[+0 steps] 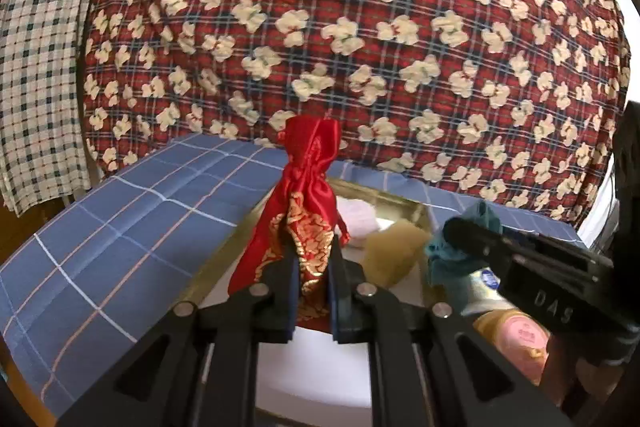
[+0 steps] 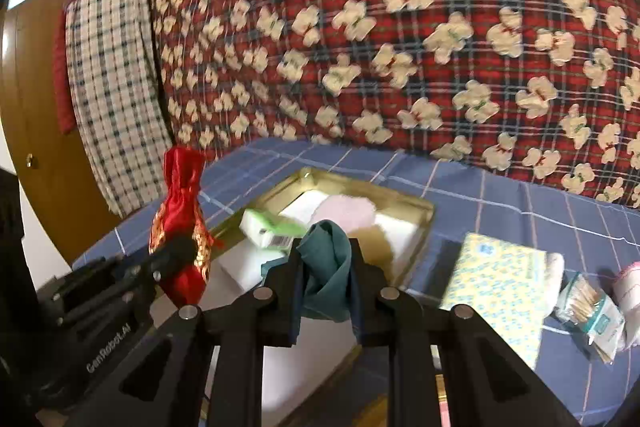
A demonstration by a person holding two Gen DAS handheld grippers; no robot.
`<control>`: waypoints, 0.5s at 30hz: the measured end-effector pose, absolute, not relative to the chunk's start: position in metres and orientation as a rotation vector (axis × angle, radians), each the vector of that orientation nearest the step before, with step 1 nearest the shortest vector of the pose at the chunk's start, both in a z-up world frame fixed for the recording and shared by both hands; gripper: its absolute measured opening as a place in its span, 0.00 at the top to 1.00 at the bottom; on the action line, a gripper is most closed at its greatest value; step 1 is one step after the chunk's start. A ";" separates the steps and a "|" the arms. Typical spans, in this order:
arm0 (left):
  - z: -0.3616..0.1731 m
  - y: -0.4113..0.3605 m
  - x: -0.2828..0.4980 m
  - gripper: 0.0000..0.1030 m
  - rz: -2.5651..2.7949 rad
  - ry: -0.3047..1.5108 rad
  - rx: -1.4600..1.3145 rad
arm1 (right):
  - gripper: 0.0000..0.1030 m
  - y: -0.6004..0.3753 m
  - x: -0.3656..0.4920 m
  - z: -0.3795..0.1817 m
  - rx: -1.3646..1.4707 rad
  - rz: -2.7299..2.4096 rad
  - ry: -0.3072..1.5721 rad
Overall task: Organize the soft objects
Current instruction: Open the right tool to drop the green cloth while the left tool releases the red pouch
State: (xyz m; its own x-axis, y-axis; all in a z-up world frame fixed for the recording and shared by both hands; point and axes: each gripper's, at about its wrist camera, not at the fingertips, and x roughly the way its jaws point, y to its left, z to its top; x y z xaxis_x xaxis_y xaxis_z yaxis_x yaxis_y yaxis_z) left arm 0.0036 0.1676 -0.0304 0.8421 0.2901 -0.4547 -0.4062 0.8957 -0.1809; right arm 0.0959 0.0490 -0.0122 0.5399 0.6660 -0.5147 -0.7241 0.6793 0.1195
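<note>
Your left gripper is clamped on the red pouch, which stands up out of the jaws with its long axis running away along the fingers, and your right gripper is pinched on the teal cloth, bunched between its pads. Both loads hang above the near end of the gold tray, which lies ahead of and below the tools on the blue check sheet. The cloth sits nearer the tray's middle, the pouch over its left edge, so the right hand probably has the shorter drop.
</note>
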 end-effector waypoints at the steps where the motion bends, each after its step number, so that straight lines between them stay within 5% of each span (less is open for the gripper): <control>1: -0.032 0.170 0.004 0.91 0.378 0.439 -0.279 | 0.80 0.054 0.094 -0.014 -0.127 0.833 0.567; 15: -0.050 0.183 0.012 0.90 0.389 0.520 -0.273 | 0.76 0.077 0.092 -0.033 -0.189 0.839 0.637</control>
